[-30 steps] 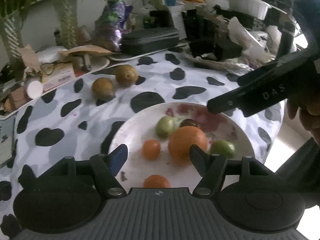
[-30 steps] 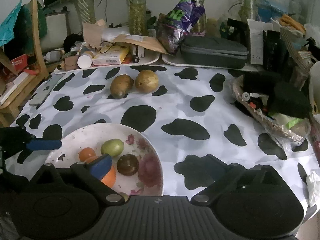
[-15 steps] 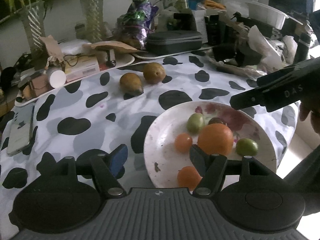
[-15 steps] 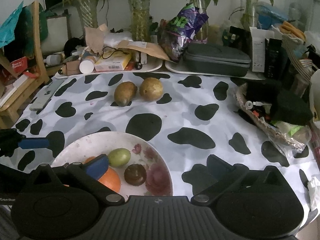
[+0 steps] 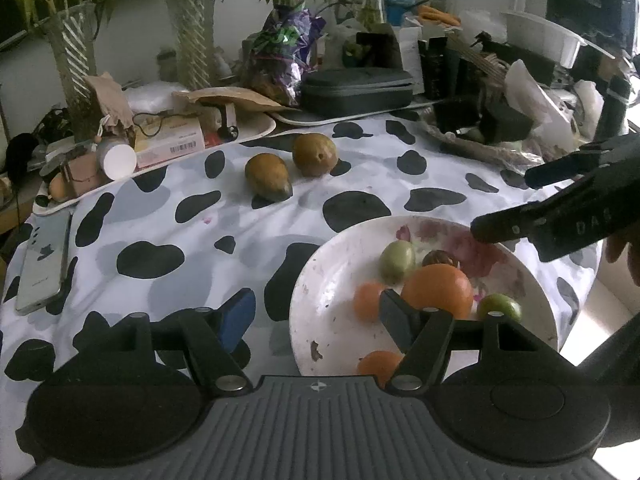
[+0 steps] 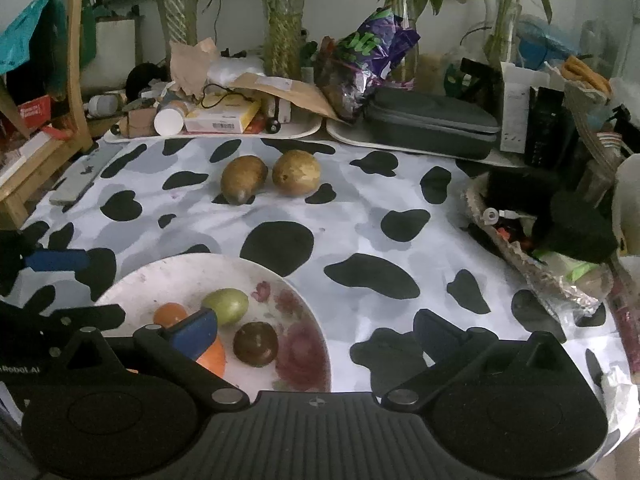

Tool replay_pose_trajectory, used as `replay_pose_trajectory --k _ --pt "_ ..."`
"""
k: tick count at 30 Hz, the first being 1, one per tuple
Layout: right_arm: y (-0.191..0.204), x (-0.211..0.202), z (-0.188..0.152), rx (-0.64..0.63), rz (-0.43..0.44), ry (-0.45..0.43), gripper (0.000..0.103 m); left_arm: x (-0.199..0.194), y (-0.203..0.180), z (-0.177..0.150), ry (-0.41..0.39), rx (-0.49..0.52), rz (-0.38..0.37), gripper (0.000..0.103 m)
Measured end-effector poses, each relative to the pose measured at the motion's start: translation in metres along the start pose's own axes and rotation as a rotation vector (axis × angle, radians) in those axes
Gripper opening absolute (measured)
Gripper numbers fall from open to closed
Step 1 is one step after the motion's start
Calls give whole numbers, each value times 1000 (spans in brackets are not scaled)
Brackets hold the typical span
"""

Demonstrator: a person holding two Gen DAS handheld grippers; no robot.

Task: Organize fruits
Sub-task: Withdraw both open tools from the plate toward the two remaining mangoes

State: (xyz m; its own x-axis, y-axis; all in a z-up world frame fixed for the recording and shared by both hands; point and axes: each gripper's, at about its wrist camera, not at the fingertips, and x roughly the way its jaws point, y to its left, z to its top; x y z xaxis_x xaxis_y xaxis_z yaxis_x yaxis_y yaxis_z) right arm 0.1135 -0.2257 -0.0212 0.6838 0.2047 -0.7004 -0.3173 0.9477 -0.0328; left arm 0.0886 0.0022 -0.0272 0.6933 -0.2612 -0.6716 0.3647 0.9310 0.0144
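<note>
Fruit is gathered on the plate (image 5: 304, 292) at five o'clock on the bench (image 5: 160, 220); two brown pears (image 5: 267, 176) are left at twelve o'clock. Both the left gripper (image 5: 316, 316) and the right gripper (image 6: 316, 332) are held open and empty. The pears are judged firm yet bruisable, best taken across the belly.

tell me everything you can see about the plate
The plate is round, shallow and white, ceramic-looking, with a faded pink floral print and small dark specks. It lies flat on the cow-print tablecloth near the table's front edge. It holds one large orange fruit, smaller orange ones, two green ones and a dark brown one. Neither tool touches it.
</note>
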Motion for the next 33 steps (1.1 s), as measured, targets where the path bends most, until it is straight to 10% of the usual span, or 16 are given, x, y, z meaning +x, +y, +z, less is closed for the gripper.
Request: replay_pose_trajectory --k 33 --pt "-13 46 27 2 -53 -7 103 47 15 36 -43 -2 34 67"
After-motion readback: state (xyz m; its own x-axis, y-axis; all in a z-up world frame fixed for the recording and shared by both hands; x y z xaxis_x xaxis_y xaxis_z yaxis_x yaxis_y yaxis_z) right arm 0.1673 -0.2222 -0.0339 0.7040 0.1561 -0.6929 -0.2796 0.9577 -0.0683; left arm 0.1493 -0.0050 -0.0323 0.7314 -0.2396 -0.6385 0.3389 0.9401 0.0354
